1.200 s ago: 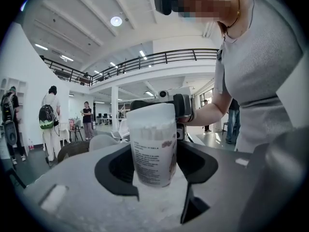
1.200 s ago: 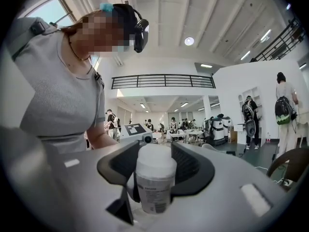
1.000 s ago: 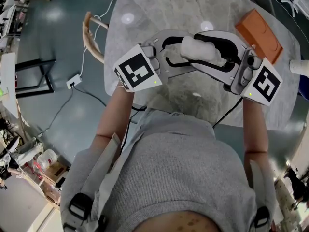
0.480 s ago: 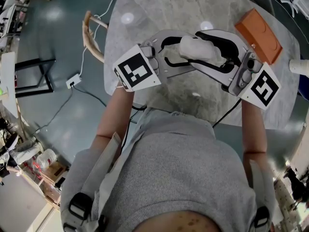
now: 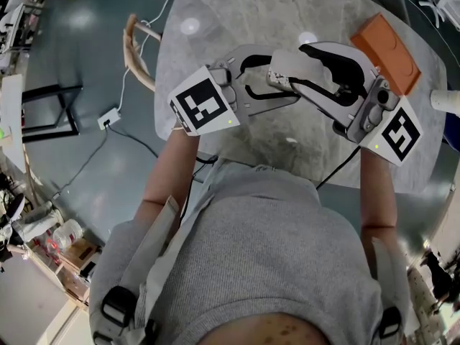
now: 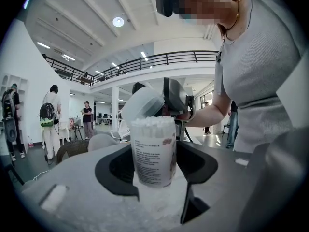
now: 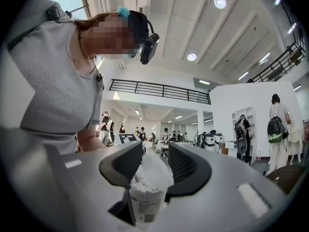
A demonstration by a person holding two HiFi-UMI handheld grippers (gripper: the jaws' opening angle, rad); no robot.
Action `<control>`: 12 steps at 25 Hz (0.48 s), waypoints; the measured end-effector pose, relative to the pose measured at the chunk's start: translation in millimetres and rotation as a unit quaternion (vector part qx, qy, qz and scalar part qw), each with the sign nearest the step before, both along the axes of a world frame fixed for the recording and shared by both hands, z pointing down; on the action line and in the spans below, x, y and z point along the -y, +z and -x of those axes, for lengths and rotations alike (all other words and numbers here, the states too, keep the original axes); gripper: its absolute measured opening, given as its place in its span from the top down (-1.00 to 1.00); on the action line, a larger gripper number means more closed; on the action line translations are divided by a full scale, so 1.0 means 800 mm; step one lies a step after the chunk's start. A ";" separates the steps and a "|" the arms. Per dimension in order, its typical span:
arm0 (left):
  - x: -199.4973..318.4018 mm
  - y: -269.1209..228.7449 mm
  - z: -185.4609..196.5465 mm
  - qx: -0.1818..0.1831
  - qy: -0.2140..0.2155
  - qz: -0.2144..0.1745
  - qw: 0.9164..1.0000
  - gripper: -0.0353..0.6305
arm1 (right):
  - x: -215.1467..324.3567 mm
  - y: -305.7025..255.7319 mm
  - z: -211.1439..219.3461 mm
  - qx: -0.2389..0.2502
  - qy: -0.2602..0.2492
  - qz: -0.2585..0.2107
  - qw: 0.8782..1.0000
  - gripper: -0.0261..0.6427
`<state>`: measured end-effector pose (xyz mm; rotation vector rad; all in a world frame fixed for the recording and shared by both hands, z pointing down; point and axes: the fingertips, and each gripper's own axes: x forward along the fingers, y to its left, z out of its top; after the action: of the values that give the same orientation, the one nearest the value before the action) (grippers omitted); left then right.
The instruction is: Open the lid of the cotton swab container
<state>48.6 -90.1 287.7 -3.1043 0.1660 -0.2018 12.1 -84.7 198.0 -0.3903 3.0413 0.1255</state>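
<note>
Two hand-held tools meet over the grey marble-patterned worktop [image 5: 237, 20], just in front of the person's chest. The left tool [image 6: 155, 173] is part-way open and clamped around the lower body of the clear cylindrical plastic cotton swab container [image 6: 154, 151], holding it upright above the worktop. The white swab heads [image 6: 153, 122] show at the rim, so the seal is already broken. The translucent white domed lid [image 6: 143, 104] tilts off the far side of the rim. It stands between the jaws of the right tool [image 7: 155, 169], which have just been closing and appear to press on it from both sides. Whether a hinge joins lid and body I cannot tell. To finish well, I judge the left grip should be firm and low with the container level, so nothing spills. The right tool should swing the lid up and back in an arc rather than yank it, with a light squeeze since thin plastic may flex. Farther off, near the worktop's edge, lies a flat orange rectangular block [image 5: 384, 52]
</note>
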 end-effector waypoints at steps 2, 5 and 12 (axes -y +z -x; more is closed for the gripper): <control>0.001 -0.002 -0.001 0.000 -0.001 -0.003 1.000 0.15 | 0.001 -0.002 0.000 0.003 0.003 -0.002 1.000 0.41; 0.002 -0.005 -0.001 -0.006 -0.002 -0.006 1.000 0.15 | 0.003 -0.007 -0.001 0.006 0.006 -0.002 1.000 0.42; 0.004 -0.002 -0.001 -0.008 -0.005 -0.011 1.000 0.16 | 0.014 -0.014 -0.002 0.012 0.020 -0.006 1.000 0.56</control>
<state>49.0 -93.5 286.1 -3.0846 0.1818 -0.1737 13.9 -96.2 186.5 -0.4497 3.0084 0.1391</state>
